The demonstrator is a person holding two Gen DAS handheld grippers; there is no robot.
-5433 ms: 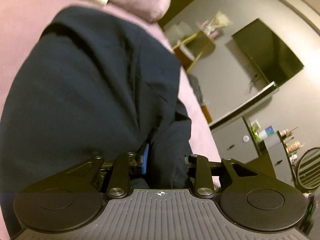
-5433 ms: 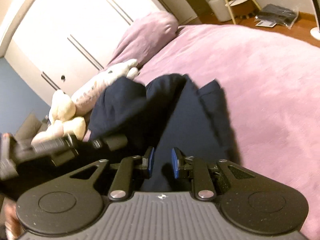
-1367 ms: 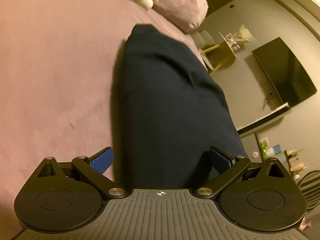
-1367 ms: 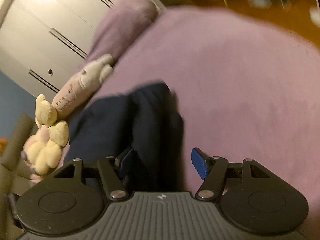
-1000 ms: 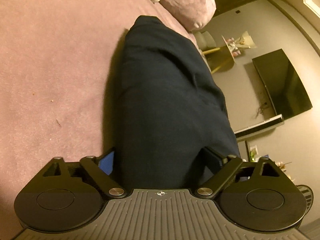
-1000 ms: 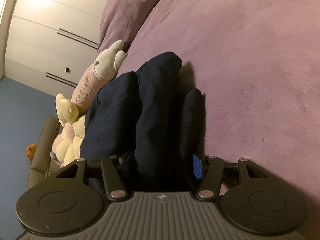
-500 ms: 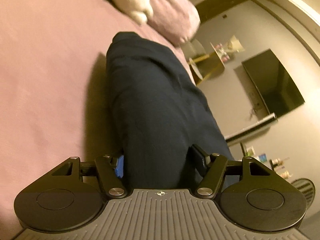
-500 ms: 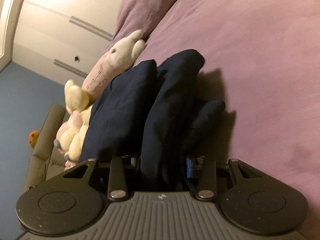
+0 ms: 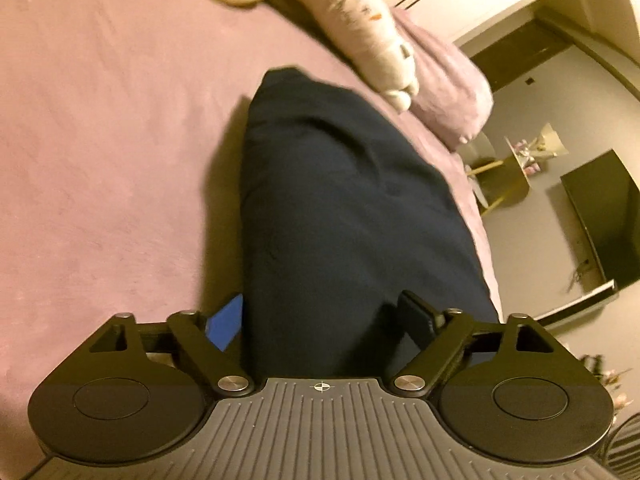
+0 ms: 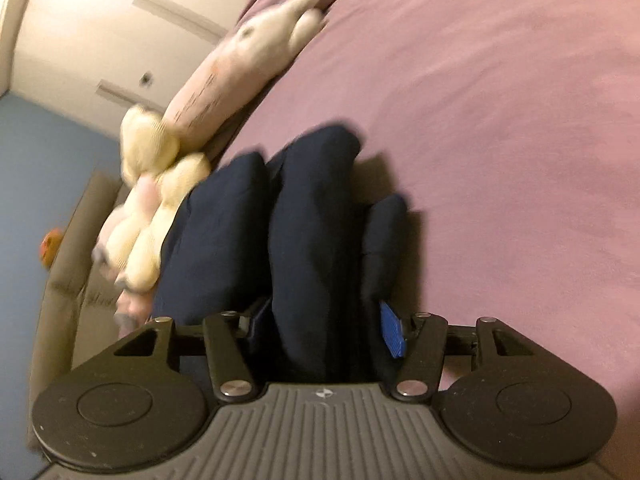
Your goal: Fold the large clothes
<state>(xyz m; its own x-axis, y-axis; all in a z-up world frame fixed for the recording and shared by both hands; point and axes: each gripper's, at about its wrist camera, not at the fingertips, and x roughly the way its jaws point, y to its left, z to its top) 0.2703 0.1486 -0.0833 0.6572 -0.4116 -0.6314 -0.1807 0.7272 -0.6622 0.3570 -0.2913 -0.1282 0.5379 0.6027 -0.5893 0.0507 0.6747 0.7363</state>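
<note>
The navy garment (image 9: 344, 216) lies on the bed (image 9: 100, 140) — bunched, seemingly folded into thick layers.

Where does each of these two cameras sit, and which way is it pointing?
Left wrist: on the left gripper, looking down along its opening fingers at the navy garment, bed and TV.
Right wrist: on the right gripper, jaws opening, facing garment folds and stuffed toys.
Shared: garment, bed, toys.

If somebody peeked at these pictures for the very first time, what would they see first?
A big dark blue piece of clothing, bunched up on a purple bed, fills the middle of both views. It sits between the opening jaws of the left gripper and the right gripper. Pale stuffed toys lie beside it by the purple pillow.
</note>
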